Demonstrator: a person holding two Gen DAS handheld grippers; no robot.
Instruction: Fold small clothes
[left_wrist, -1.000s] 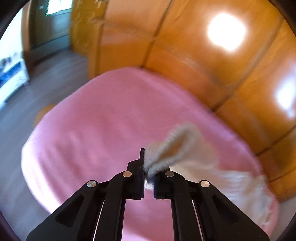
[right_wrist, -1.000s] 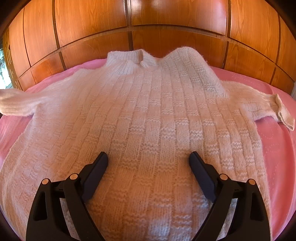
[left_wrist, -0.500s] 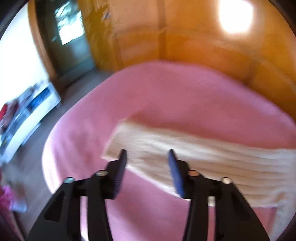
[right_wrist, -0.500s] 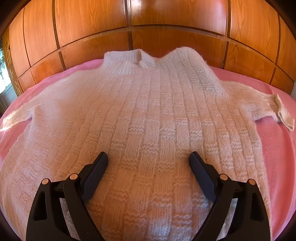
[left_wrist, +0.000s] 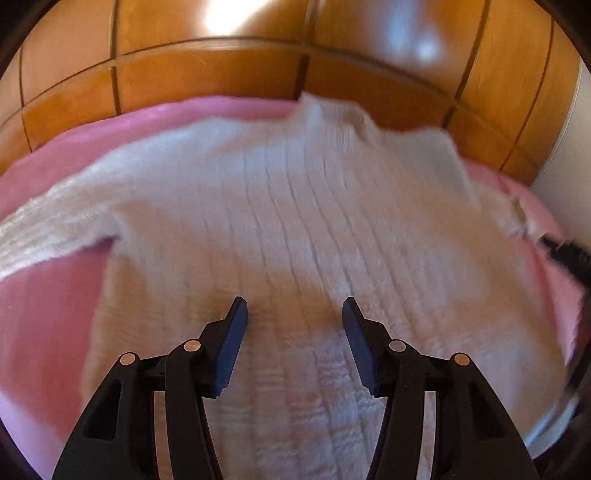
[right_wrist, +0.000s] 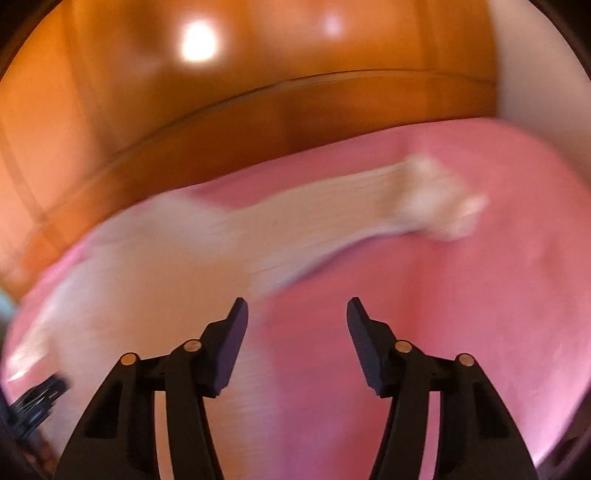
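The white knitted sweater (left_wrist: 314, 229) lies spread flat on the pink bed cover (left_wrist: 44, 321), collar toward the wooden headboard (left_wrist: 207, 77). The left gripper (left_wrist: 293, 328) hovers over the lower middle of the body panel, jaws wide and holding nothing. The right gripper (right_wrist: 295, 328), jaws also wide and holding nothing, points past the garment's right edge. In the right wrist view, the right sleeve (right_wrist: 332, 210) runs out from the body toward the upper right, its long axis diagonal and its cuff (right_wrist: 439, 203) at the far end, ahead of the jaws and slightly right. That view is blurred. Judgement: the right gripper is nearer the cuff, so a sleeve fold inward would fall to it.
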